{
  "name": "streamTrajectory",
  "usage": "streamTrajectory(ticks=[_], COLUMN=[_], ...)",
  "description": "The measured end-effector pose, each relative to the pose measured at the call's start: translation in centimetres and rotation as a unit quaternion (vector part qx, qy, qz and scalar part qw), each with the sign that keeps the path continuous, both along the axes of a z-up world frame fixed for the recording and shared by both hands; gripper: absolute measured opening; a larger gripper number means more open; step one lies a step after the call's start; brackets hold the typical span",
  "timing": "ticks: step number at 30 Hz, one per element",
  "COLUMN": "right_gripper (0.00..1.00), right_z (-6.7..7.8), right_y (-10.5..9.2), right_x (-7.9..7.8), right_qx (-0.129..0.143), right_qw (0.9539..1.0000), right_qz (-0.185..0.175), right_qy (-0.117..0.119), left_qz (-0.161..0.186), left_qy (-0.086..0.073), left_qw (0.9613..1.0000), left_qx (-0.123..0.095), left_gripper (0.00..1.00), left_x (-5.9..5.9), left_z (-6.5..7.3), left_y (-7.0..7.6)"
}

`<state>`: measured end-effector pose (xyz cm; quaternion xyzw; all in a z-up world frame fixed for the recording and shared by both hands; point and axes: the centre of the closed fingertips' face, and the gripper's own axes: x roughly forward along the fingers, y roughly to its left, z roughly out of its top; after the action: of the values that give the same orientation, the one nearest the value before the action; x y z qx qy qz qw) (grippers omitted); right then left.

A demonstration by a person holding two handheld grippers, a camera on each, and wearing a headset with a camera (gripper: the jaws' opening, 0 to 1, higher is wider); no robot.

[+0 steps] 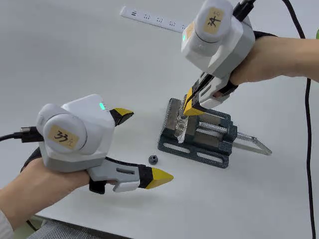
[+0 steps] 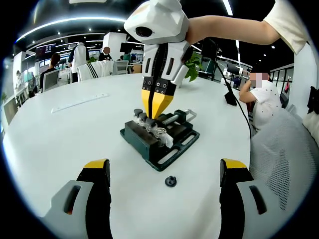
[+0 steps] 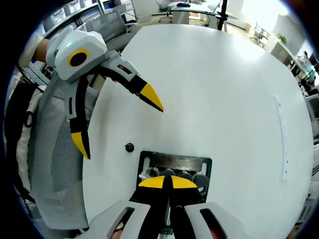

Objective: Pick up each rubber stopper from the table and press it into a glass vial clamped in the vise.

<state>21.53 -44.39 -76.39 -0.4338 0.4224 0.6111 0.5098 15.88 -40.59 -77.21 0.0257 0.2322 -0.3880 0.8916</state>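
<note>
The left tongs [image 1: 147, 145] are hovering at the near left of the tabletop [image 1: 75, 59], gaping wide and gripping nothing. One rubber stopper [image 1: 153, 159] is lying just beyond them, short of the vise [image 1: 214, 149]. The right tongs [image 1: 192, 108] are pointing down, tips pressed together over the glass vials [image 1: 180, 130] clamped there. A power strip [image 1: 149, 17] is lying far back.

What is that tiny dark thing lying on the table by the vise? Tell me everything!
It is a rubber stopper: small, round, dark grey, with a bumpy rim and a rubbery look. It lies loose on the white table, close to the dark green vise but not touching it. Only the table touches it. The open left gripper hovers nearby, not holding it.
</note>
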Motion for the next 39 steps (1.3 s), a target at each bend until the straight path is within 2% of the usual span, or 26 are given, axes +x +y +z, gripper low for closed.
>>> streamTrajectory(ticks=[11, 16, 24, 30, 36, 39], right_gripper=[0.0, 0.0, 0.0, 0.0, 0.0, 0.0], right_z=[-0.04, -0.09, -0.09, -0.22, -0.18, -0.43], right_y=[0.02, -0.18, -0.37, -0.22, -0.36, -0.54], right_x=[-0.4, 0.02, 0.01, 0.14, 0.12, -0.12], right_qx=[0.005, 0.009, 0.041, 0.037, 0.052, 0.044], right_qw=[1.0, 0.9999, 0.9988, 0.9992, 0.9981, 0.9986], right_qz=[0.0, 0.0, -0.025, -0.014, -0.032, -0.028], right_qy=[-0.004, -0.007, 0.008, 0.0, 0.011, 0.01], left_qz=[0.0, 0.0, -0.001, 0.0, 0.0, 0.0], left_qy=[-0.001, -0.001, 0.0, -0.001, -0.002, -0.002], left_qw=[1.0, 1.0, 1.0, 1.0, 1.0, 1.0], left_qx=[-0.001, -0.003, -0.003, -0.004, -0.004, -0.004], left_gripper=[0.9, 0.9, 0.9, 0.9, 0.9, 0.9], left_x=[0.02, 0.12, 0.12, 0.19, 0.26, 0.29], left_z=[0.04, 0.18, 0.13, 0.22, 0.32, 0.31], left_y=[-0.1, -0.25, -0.16, -0.21, -0.28, -0.32])
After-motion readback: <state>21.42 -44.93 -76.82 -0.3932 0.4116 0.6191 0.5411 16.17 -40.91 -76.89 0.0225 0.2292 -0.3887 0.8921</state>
